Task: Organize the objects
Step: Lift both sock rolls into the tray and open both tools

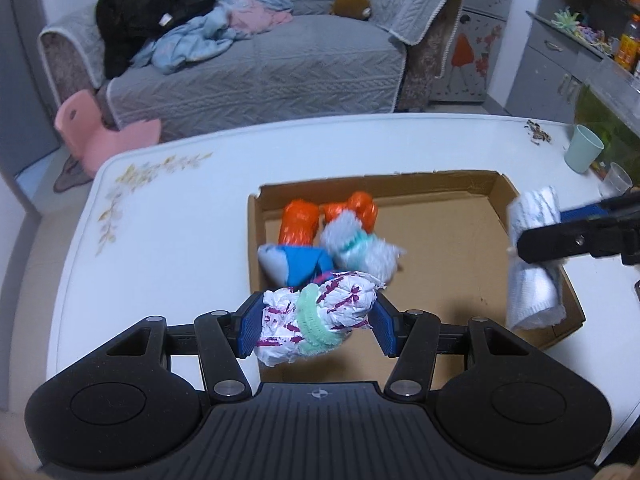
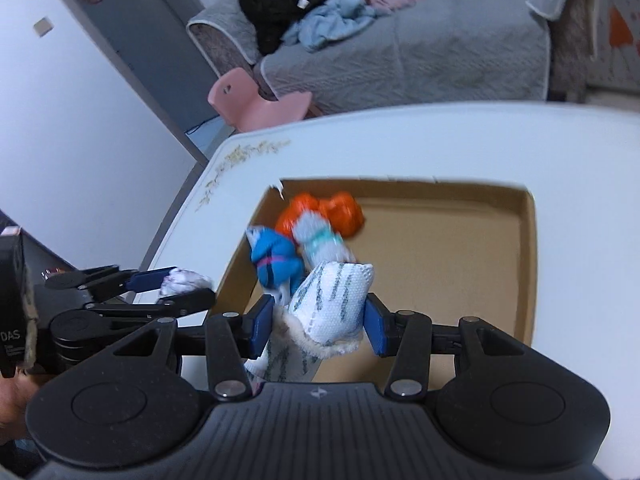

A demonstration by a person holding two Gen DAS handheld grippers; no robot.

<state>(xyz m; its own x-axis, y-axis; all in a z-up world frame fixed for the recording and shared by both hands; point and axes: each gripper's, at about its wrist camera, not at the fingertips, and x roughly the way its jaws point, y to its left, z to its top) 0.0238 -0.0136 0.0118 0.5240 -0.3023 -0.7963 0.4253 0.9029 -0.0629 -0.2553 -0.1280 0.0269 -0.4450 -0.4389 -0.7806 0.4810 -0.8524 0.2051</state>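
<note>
My left gripper is shut on a white bundle with purple marks and a green band, held above the near left edge of the cardboard tray. My right gripper is shut on a white rolled cloth with grey-blue stripes, held over the tray's near side. In the left wrist view that cloth hangs at the tray's right wall. In the tray lie an orange bundle, a second orange bundle, a blue bundle and a grey-teal bundle.
The tray sits on a white table with a floral corner print. A teal cup and a clear cup stand at the table's far right. Behind are a grey sofa with clothes and a pink child's chair.
</note>
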